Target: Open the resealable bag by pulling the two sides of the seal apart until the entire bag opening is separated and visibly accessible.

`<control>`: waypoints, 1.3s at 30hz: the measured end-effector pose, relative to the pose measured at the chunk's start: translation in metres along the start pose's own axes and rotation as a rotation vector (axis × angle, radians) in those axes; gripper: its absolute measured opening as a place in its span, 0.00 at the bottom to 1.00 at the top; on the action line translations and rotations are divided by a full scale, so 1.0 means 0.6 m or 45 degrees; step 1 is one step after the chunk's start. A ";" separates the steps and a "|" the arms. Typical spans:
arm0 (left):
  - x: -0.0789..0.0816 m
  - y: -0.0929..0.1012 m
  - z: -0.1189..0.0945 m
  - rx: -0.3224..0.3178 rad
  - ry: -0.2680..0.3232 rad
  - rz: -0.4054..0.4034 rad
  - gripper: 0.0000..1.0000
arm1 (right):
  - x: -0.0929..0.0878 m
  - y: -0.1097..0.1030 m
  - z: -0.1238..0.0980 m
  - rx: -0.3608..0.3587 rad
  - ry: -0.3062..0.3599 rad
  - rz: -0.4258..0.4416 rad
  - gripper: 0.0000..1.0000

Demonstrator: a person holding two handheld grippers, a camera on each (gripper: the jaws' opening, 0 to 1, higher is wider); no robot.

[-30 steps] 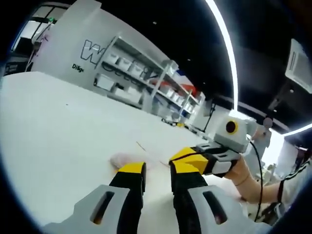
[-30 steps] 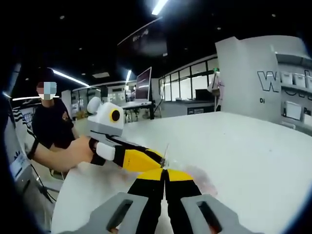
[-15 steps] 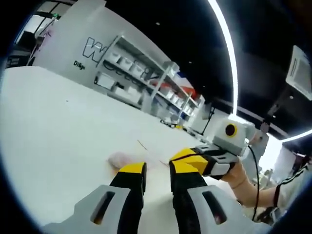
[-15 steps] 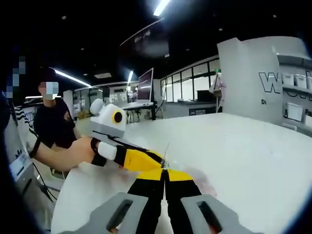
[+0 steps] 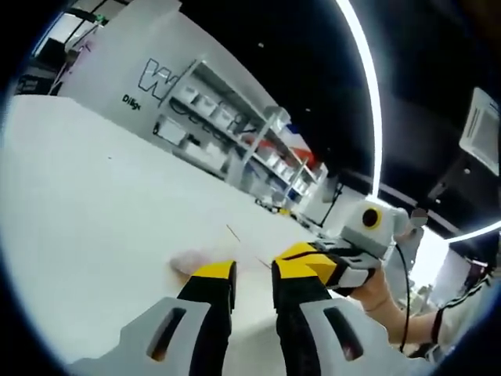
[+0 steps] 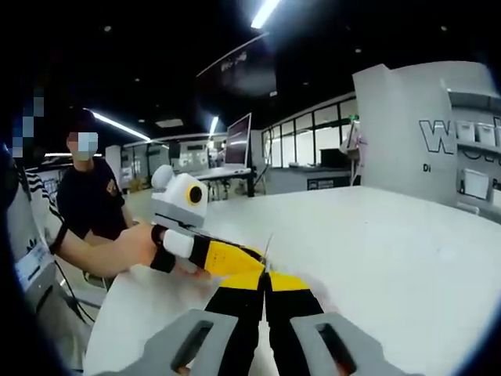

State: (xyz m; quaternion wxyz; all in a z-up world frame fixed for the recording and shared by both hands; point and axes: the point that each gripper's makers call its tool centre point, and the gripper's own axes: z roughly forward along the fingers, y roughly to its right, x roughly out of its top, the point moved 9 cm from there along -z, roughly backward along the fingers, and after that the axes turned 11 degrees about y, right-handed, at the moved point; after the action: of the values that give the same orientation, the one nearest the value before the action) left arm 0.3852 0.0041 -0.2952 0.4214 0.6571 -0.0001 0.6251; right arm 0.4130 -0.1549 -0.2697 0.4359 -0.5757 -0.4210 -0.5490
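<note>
Left hand-held gripper (image 5: 253, 274) jaws apart over the bag (image 5: 190, 261) on the counter (image 5: 94, 211) — right hand-held gripper (image 6: 264, 278) pinched on its seal.

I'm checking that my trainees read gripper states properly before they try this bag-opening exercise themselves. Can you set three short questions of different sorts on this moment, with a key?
1. True or false: the right gripper has its jaws pressed together.
2. Multiple choice: the resealable bag rests on A) a white table, B) a metal shelf, C) the floor.
3. Short answer: which gripper's jaws stand apart with a clear gap between them?

Key
1. True; a thin edge of the bag rises from between them.
2. A.
3. The left gripper.
</note>
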 end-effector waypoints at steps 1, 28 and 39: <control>0.000 0.000 0.000 -0.003 0.001 -0.010 0.17 | 0.000 0.001 0.000 0.000 0.001 0.000 0.00; 0.001 0.007 0.000 -0.066 0.020 -0.029 0.02 | 0.001 0.003 0.001 0.001 0.013 0.017 0.00; 0.003 0.010 -0.002 -0.061 -0.008 0.097 0.01 | -0.001 0.003 0.003 0.023 0.004 -0.038 0.00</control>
State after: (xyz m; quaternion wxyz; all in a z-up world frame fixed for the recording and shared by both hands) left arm 0.3814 0.0016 -0.2906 0.4127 0.6483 -0.0413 0.6385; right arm 0.4149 -0.1537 -0.2706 0.4334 -0.5646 -0.4336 -0.5526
